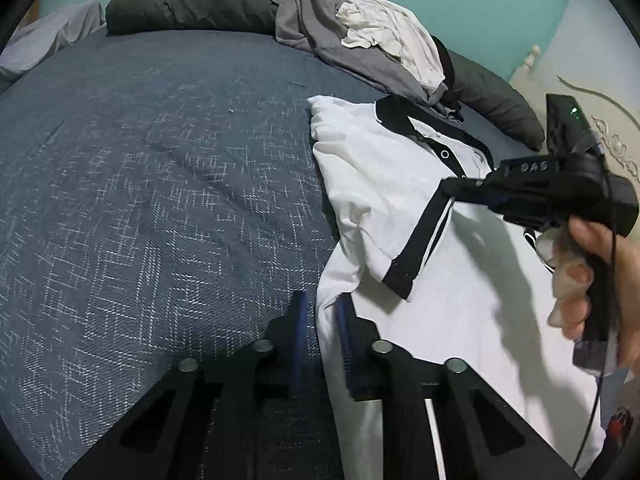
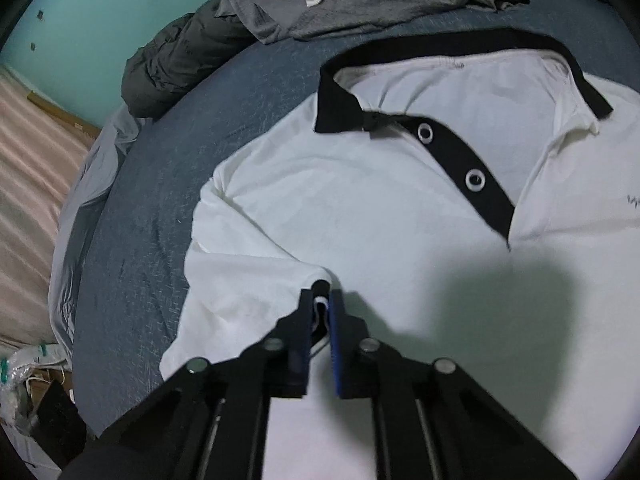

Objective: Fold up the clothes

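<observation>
A white polo shirt (image 1: 472, 300) with black collar and placket lies face up on the blue bedspread (image 1: 160, 180). In the left wrist view my left gripper (image 1: 322, 336) sits at the shirt's left side edge, and the white fabric fills the narrow gap between its fingers. My right gripper (image 1: 450, 189), held by a hand (image 1: 580, 276), is shut on the black-cuffed sleeve (image 1: 416, 248) and holds it raised over the shirt's chest. In the right wrist view that gripper (image 2: 322, 312) pinches a bunched fold of the sleeve above the shirt (image 2: 380, 200).
A pile of grey and white clothes (image 1: 360, 36) lies behind the collar. A dark duvet (image 1: 192, 0) and a dark pillow (image 1: 492, 108) line the back. A carved headboard (image 1: 600, 128) stands at right. The bed edge drops off at left (image 2: 68, 240), with clutter below (image 2: 28, 380).
</observation>
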### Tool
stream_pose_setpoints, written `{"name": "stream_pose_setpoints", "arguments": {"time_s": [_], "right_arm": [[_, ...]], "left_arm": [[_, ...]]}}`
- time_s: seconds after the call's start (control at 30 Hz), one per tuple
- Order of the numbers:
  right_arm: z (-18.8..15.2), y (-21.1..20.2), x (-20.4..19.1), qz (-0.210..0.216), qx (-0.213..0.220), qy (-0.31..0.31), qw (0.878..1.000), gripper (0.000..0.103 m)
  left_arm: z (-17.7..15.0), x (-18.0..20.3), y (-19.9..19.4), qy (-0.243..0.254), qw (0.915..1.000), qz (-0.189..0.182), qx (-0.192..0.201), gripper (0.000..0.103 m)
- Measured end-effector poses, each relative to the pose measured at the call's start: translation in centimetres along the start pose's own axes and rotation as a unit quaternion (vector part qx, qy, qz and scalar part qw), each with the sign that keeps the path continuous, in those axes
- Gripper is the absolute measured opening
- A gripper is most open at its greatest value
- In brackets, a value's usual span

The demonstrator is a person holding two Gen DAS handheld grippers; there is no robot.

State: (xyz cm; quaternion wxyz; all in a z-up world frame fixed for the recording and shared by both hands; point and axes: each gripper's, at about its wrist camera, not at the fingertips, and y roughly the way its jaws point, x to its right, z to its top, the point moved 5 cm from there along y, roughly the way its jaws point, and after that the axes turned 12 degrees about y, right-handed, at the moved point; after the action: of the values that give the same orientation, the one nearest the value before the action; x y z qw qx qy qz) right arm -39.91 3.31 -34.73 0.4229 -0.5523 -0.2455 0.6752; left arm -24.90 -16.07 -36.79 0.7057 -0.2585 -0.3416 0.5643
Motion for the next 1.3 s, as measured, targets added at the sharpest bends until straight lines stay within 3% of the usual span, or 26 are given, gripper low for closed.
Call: {"name": "stream_pose_setpoints", "arguments": {"time_s": [0.03, 0.4, 0.6, 0.7, 0.8, 0.87, 0.9, 1.0, 1.1, 1.3], "right_arm": [[0.2, -0.2, 0.0, -0.001, 0.001, -0.002, 1.000, 0.003], [2.5, -2.4, -0.5, -0.007, 0.016, -0.025, 1.000, 0.003], [2.0, -0.3, 1.6, -0.049, -0.006, -0.026, 0.998, 0.003], [2.0, 0.3, 2.0, -0.044, -0.011, -0.023, 0.999, 0.003], [2.3, 0.3, 1.8, -0.046, -0.018, -0.028, 0.998, 0.011], [2.9, -0.6, 1.4, -0.046, -0.002, -0.033, 0.998, 0.033], [3.3, -1.2, 0.9, -0.037, 0.010, -0.034, 0.999, 0.044], [4.7, -2.3, -1.2, -0.015, 0.027, -0.050, 0.998, 0.045], [5.6, -1.3, -5.0, -0.010, 0.011, -0.096, 0.995, 0.045], [6.1, 2.9, -11.5, -0.039, -0.026, -0.194, 0.980, 0.045]], "left_arm": [[0.0, 0.0, 0.0, 0.000, 1.0000, -0.001, 0.001, 0.004], [-0.1, -0.6, -0.6, -0.004, 1.0000, 0.006, 0.005, 0.003], [-0.4, -1.0, -0.6, -0.014, 0.9999, -0.003, 0.005, 0.003], [-0.5, -1.1, -0.6, -0.022, 0.9997, -0.008, 0.005, 0.003], [-0.4, -1.2, -0.6, -0.032, 0.9994, -0.014, 0.007, 0.003], [-0.3, -1.3, -0.8, -0.042, 0.9989, -0.018, 0.008, 0.004], [-0.2, -1.4, -1.1, -0.047, 0.9987, -0.020, 0.010, 0.004], [0.2, -1.5, -2.0, -0.059, 0.9978, -0.021, 0.023, 0.004], [0.5, -2.0, -2.9, -0.070, 0.9966, -0.016, 0.039, 0.005], [0.8, -2.9, -1.8, -0.086, 0.9951, -0.030, 0.039, 0.011]]}}
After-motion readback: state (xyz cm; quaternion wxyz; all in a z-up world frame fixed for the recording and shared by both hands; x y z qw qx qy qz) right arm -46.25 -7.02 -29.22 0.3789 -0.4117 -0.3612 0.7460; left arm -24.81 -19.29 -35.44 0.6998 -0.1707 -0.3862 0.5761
